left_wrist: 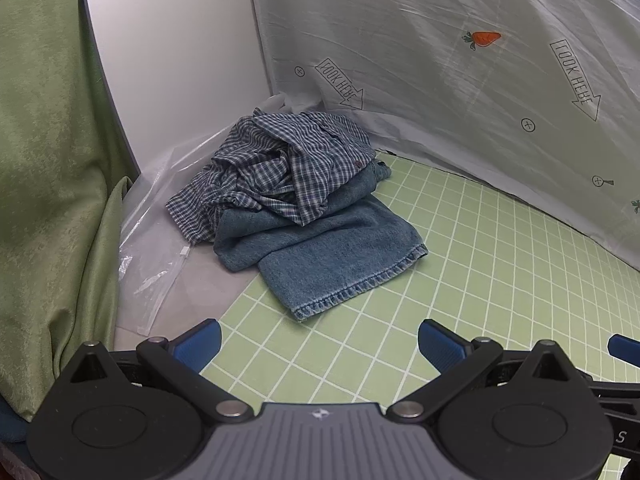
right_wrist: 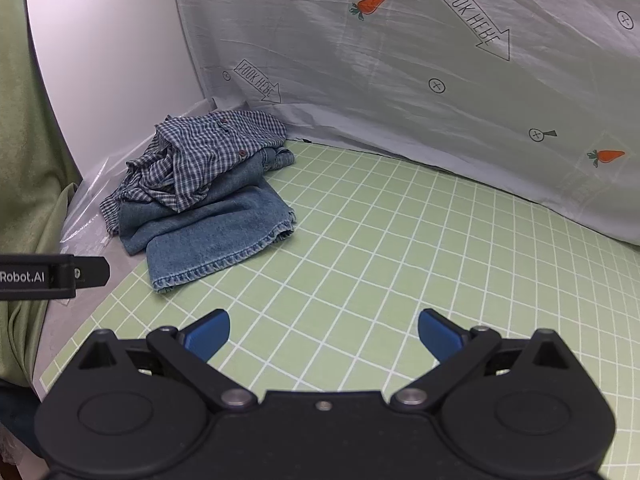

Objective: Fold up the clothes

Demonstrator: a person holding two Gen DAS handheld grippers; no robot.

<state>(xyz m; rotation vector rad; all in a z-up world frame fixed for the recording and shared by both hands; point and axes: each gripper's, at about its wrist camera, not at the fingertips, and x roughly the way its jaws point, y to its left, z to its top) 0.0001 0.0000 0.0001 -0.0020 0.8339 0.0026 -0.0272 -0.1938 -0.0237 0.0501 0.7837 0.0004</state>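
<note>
A crumpled blue-and-white checked shirt (left_wrist: 276, 164) (right_wrist: 196, 160) lies on top of blue denim jeans (left_wrist: 332, 256) (right_wrist: 208, 236) at the far left corner of the green grid mat (left_wrist: 480, 264) (right_wrist: 400, 240). One hemmed jeans leg points toward me. My left gripper (left_wrist: 318, 344) hovers over the mat just short of that hem, open, with nothing between its blue pads. My right gripper (right_wrist: 324, 334) is open over bare mat, to the right of the pile and apart from it. The side of the left gripper's body (right_wrist: 52, 276) shows at the right wrist view's left edge.
A pale sheet printed with carrots and arrows (left_wrist: 460, 60) (right_wrist: 400, 60) hangs behind the mat. A white panel (left_wrist: 168, 60) stands at the left, with clear plastic film (left_wrist: 156, 248) below it and a green curtain (left_wrist: 48, 160) further left.
</note>
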